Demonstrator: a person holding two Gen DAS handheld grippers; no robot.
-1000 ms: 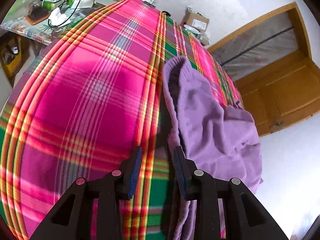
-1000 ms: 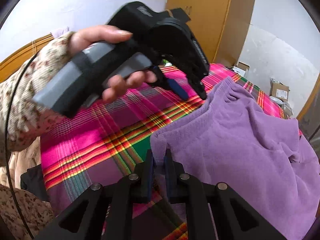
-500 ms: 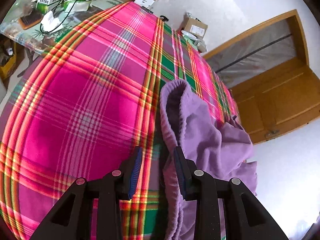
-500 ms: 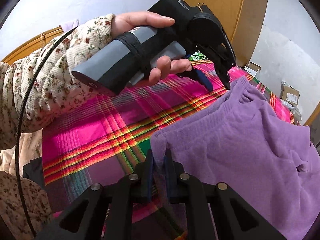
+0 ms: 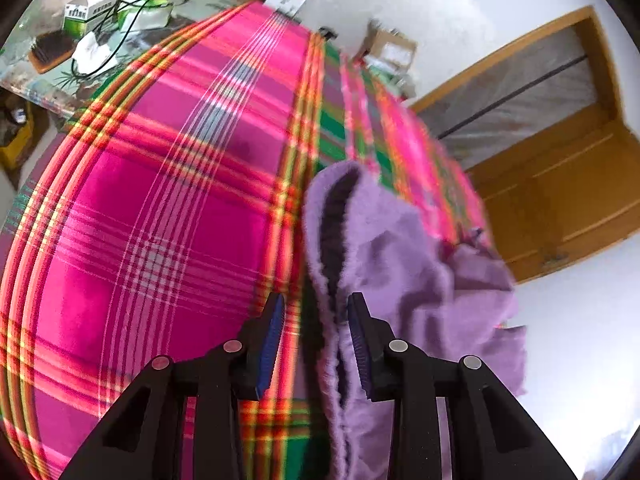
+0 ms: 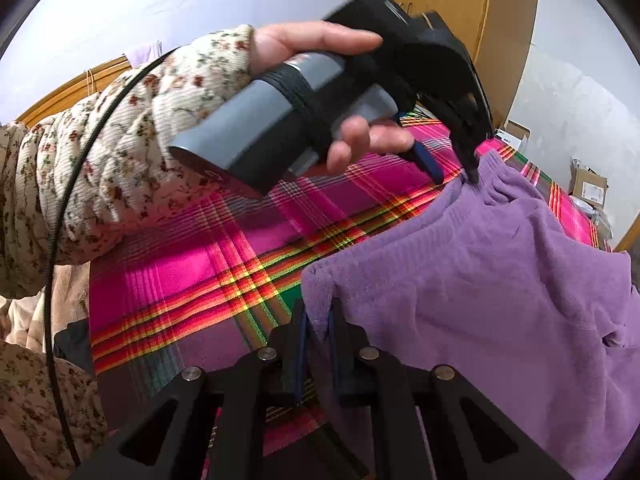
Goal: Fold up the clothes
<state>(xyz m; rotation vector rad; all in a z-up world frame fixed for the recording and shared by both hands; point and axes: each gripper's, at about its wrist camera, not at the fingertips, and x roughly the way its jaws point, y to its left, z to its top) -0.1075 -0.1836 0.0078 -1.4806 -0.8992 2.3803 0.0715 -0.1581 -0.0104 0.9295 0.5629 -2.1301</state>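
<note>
a bed covered by a bright pink, green and orange plaid blanket (image 5: 168, 208) fills both views and carries the work, giving a broad flat surface for folding. on it, toward one long side edge, a purple fleece garment (image 6: 500, 280) with an elastic waistband, likely trousers or shorts, is partly raised along that waistband while the rest sags in soft folds toward the edge of the bed; whether it is being lifted to spread flat or carried over into a fold cannot be told. the right gripper (image 6: 318, 336) is pressed together on one corner of the waistband, pinching the cloth between its blue pads, so that end stays up. the left gripper (image 5: 316, 336), held by a hand (image 6: 340, 92) in a floral sleeve (image 6: 120, 152), is at the far end of the same band: its fingers are spread, with the gathered edge running between them and against the right-hand pad, seemingly placed to take hold so the band can be stretched straight between both tools. beyond the foot of the bed sit cardboard boxes (image 5: 394, 46) by a white wall, and a cluttered side table (image 5: 80, 36) with cables stands off one corner.
</note>
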